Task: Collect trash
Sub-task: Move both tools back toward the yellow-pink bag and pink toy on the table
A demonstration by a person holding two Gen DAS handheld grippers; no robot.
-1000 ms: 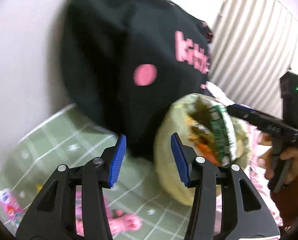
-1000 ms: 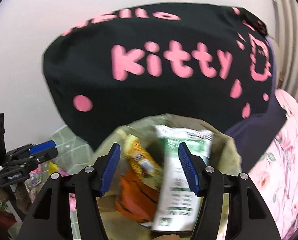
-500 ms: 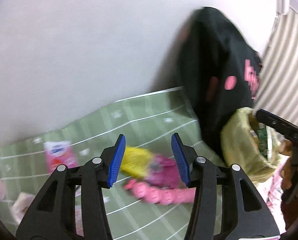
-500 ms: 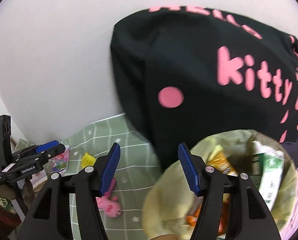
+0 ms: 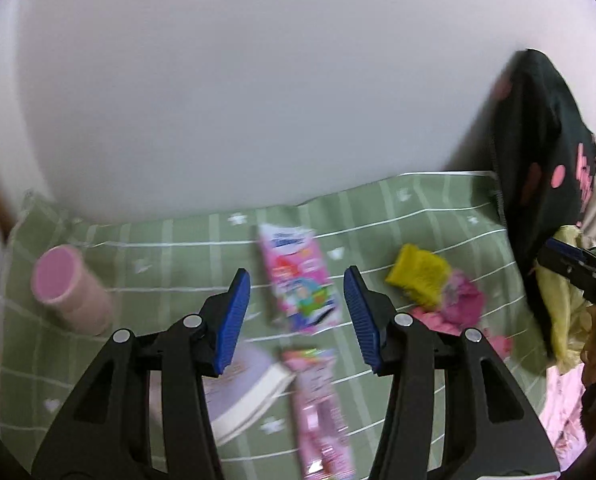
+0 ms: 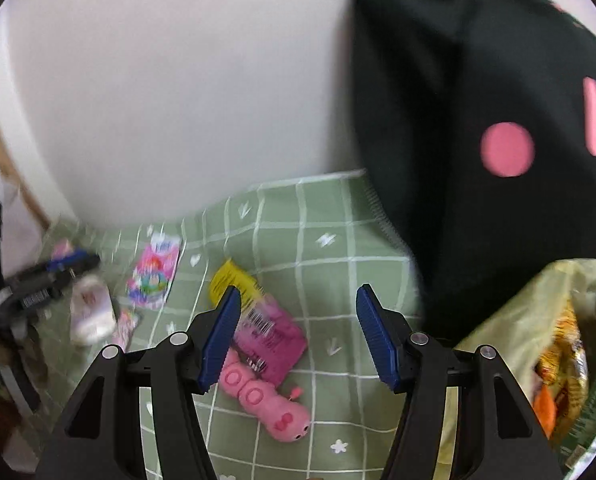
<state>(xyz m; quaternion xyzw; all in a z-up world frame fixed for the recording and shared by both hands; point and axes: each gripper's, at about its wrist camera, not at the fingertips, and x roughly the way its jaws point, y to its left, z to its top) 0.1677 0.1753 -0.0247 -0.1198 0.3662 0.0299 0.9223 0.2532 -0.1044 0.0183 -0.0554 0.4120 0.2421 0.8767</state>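
left wrist view: my left tongs (image 5: 297, 312) stand about half open with nothing between the blue pads. beyond the gap a pink printed wrapper (image 5: 298, 276) lies flat on the green checked bed cover (image 5: 438, 216), roughly mid-way along the wall edge. a second pink wrapper (image 5: 322, 400) lies nearer me, beside a white book-like item (image 5: 249, 392). a yellow packet (image 5: 418, 276) and a crumpled pink packet (image 5: 462, 300) sit toward the right edge, and a pink cylinder (image 5: 67, 292) toward the left edge. the trash bag (image 5: 562, 312) shows at the far right below the black garment (image 5: 538, 152).

right wrist view: my right tongs (image 6: 298, 340) are wide open and empty. the yellow and pink packets lie just past the left pad, a pink plush toy (image 6: 265, 400) below them. the trash bag sits at the lower right with wrappers already inside.

judgement: the step in hand is picking the next wrapper. i would bring the left tongs low over the flat pink wrapper, pinch one edge rather than its face, and avoid catching the cover. the picture is blurred, so i would settle before closing. the toy does not read as trash.
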